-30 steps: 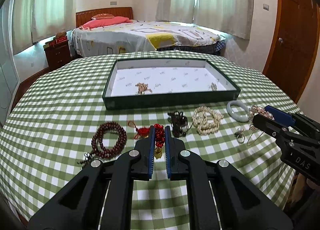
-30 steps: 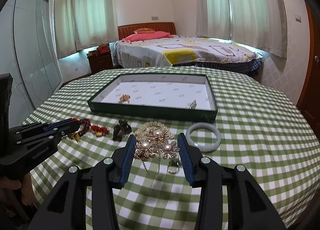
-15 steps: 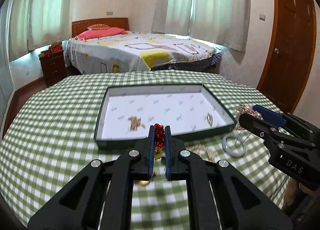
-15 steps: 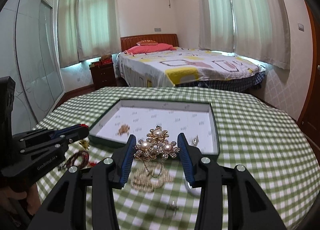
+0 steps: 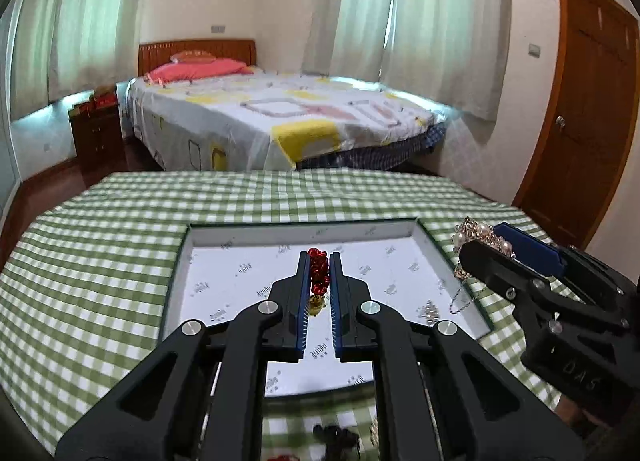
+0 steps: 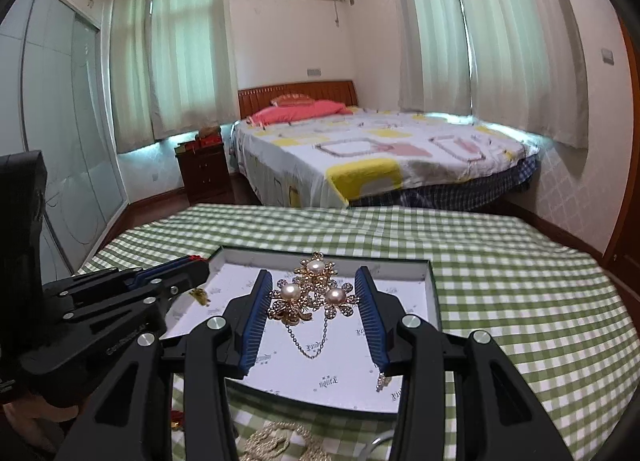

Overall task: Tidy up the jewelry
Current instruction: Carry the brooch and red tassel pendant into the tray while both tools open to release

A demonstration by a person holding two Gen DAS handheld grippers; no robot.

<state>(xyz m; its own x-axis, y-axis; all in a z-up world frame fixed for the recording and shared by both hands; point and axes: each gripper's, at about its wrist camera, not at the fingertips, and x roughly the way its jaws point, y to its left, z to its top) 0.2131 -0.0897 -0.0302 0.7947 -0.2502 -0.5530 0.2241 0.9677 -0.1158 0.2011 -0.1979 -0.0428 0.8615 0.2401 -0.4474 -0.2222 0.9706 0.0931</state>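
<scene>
My left gripper [image 5: 319,261] is shut on a red beaded ornament [image 5: 318,269] with a gold charm hanging below it, held above the middle of the dark green tray [image 5: 174,281] with white lining. My right gripper [image 6: 312,281] is shut on a gold pearl-flower brooch [image 6: 312,295] with a dangling chain, held above the same tray [image 6: 436,301]. The right gripper also shows in the left wrist view [image 5: 486,239] over the tray's right rim. The left gripper shows in the right wrist view [image 6: 196,267] over the tray's left side. A small gold piece [image 5: 430,307] lies in the tray.
The tray sits on a round table with a green checked cloth [image 5: 100,261]. A pearl necklace [image 6: 276,441] and a dark piece [image 5: 336,437] lie on the cloth in front of the tray. A bed [image 5: 280,117] and a wooden door [image 5: 588,109] stand beyond.
Both grippers have risen from the table with their pieces and moved forward over the tray. The jewelry left on the cloth has dropped below and behind the fingers.
</scene>
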